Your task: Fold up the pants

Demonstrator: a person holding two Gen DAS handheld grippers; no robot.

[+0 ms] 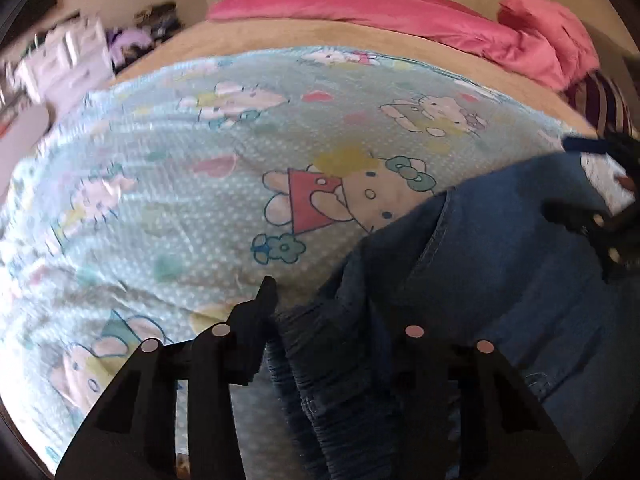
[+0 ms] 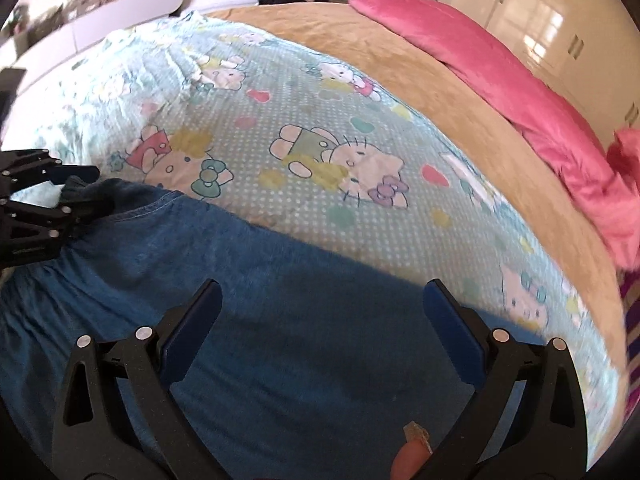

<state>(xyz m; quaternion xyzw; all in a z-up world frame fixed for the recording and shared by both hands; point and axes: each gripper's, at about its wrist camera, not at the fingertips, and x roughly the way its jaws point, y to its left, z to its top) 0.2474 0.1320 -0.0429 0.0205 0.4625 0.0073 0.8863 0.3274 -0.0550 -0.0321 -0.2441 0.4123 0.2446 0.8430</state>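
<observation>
The wide-open right gripper (image 2: 322, 312) hovers over the blue denim pants (image 2: 248, 300), whose gathered waistband the left gripper (image 1: 336, 312) pinches, folding barely begun.

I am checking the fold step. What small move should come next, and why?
Probably lower the right tool onto the pants and close it: it hangs open above the denim, holding nothing, while the left tool already pinches the gathered waistband on the cartoon sheet.
</observation>
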